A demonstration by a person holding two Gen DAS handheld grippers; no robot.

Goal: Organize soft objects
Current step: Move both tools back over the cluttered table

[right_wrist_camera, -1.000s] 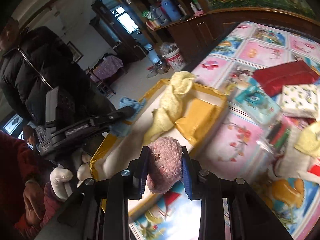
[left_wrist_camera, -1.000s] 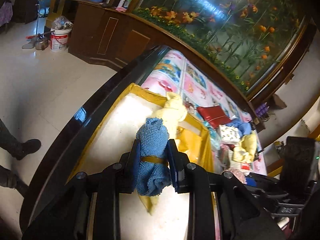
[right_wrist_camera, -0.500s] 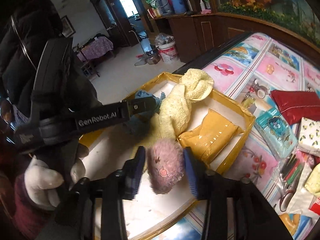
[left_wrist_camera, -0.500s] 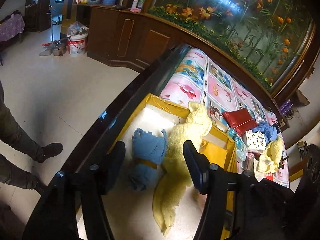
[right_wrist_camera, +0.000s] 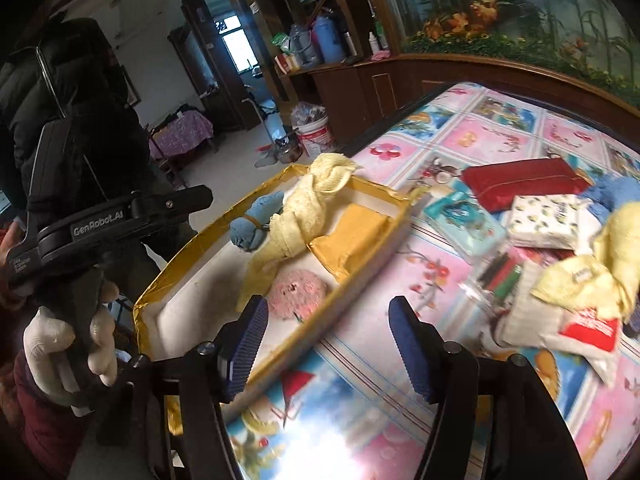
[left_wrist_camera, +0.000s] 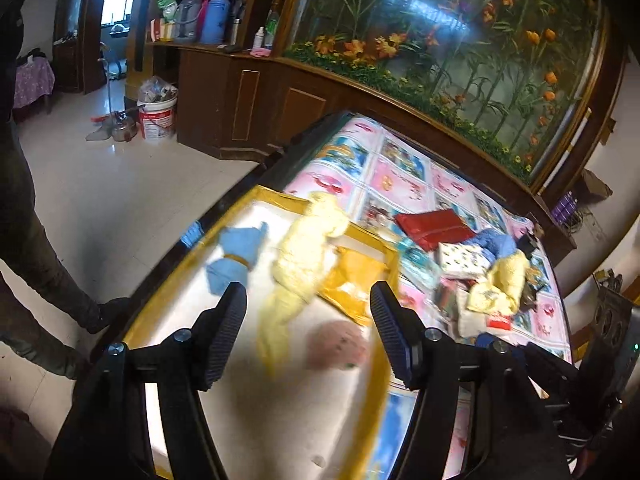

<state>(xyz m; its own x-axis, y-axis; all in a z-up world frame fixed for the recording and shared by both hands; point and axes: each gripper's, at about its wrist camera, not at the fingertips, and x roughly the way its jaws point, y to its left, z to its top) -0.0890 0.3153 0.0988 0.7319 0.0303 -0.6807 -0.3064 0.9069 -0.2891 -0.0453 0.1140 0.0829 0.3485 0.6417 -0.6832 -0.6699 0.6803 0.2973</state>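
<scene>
A gold-rimmed white box (left_wrist_camera: 348,432) (right_wrist_camera: 192,256) sits at the table's near corner. Inside lie a rolled blue towel (left_wrist_camera: 236,252) (right_wrist_camera: 250,226), a twisted yellow towel (left_wrist_camera: 304,256) (right_wrist_camera: 308,208), a gold pouch (left_wrist_camera: 352,276) (right_wrist_camera: 352,240) and a pink fluffy puff (left_wrist_camera: 338,346) (right_wrist_camera: 298,290). My left gripper (left_wrist_camera: 306,330) is open and empty above the box. My right gripper (right_wrist_camera: 326,346) is open and empty, raised over the box's near rim. More soft things, a yellow cloth (left_wrist_camera: 500,280) (right_wrist_camera: 592,272) and a blue cloth (left_wrist_camera: 494,240) (right_wrist_camera: 612,196), lie in a pile on the table.
A red pouch (left_wrist_camera: 434,228) (right_wrist_camera: 524,184), a patterned tissue pack (left_wrist_camera: 466,260) (right_wrist_camera: 548,220), a teal packet (right_wrist_camera: 464,224) and pens (right_wrist_camera: 500,272) lie on the cartoon tablecloth (right_wrist_camera: 480,136). A wooden cabinet and aquarium (left_wrist_camera: 440,40) stand behind. A person's legs (left_wrist_camera: 36,264) stand left of the table.
My left gripper let go of the blue towel in the box and drew back. My right gripper opened, left the pink puff in the box, and pulled back.
</scene>
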